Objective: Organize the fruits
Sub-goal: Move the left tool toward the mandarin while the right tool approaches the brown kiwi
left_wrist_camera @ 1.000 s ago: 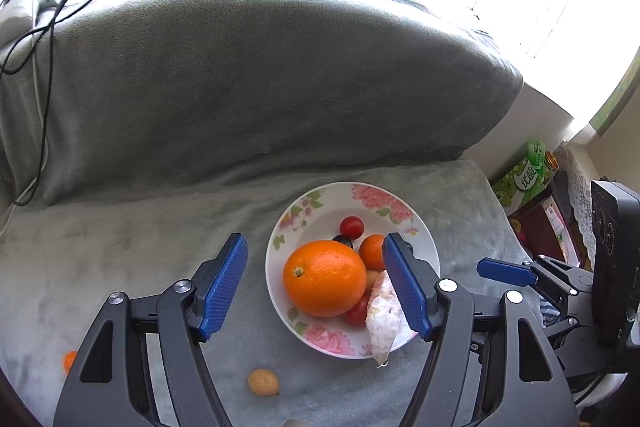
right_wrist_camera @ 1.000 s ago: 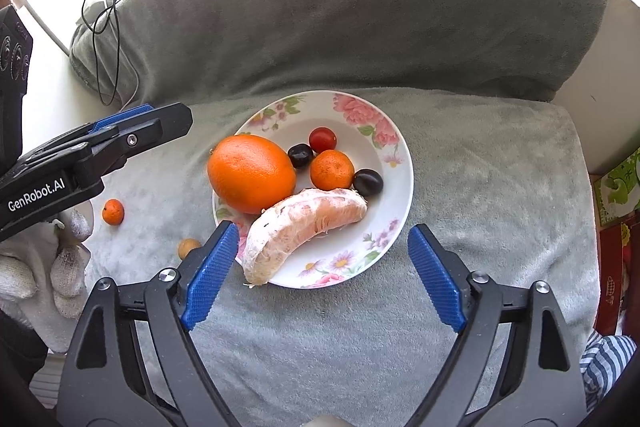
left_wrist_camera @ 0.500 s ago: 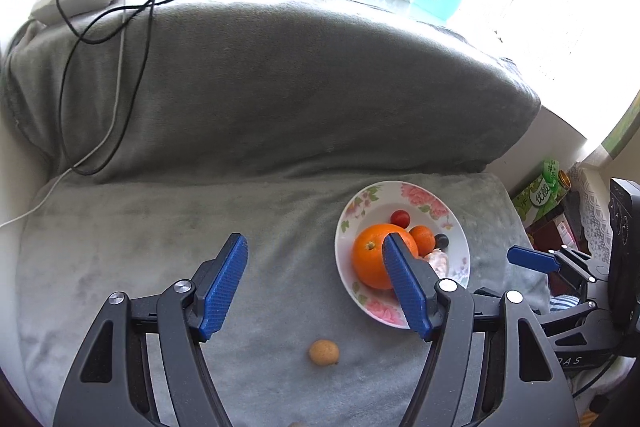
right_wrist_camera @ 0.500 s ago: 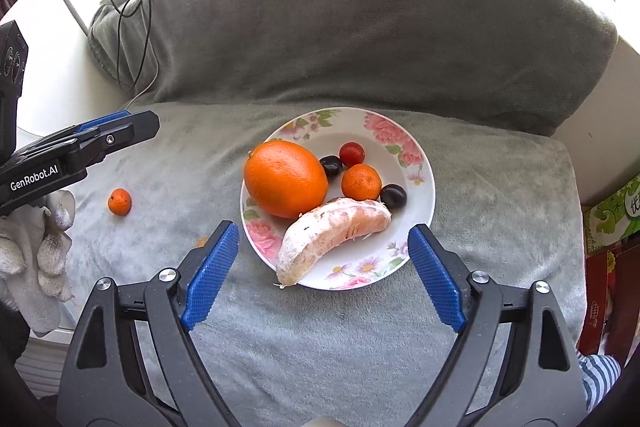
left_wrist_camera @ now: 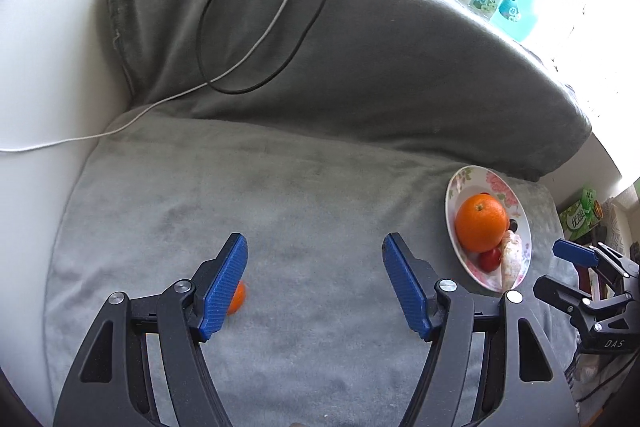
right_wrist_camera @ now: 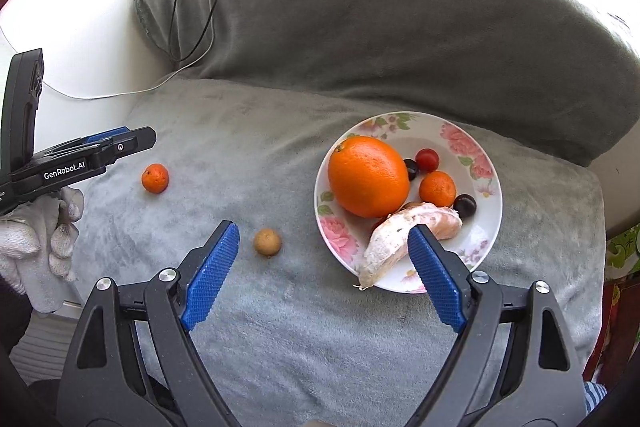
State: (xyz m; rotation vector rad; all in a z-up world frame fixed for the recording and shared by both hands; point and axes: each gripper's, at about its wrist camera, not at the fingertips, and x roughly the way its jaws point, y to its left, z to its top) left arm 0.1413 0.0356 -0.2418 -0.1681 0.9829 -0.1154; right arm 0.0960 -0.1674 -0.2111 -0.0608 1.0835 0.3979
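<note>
Both jaws open and empty, left gripper (left_wrist_camera: 312,283) by the mandarin (right_wrist_camera: 155,178), right gripper (right_wrist_camera: 324,271) near the plate (right_wrist_camera: 490,227).

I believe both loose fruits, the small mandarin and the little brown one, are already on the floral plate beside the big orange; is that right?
Not quite. The right wrist view shows the small mandarin and the little brown fruit lying on the grey blanket, off the floral plate. The big orange is on the plate.

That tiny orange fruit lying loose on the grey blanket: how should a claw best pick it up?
Probably from above, pads closing on opposite sides of the small mandarin's widest middle. It is round and sits alone on the blanket, so any sideways angle works. The open left claw is nearest.
</note>
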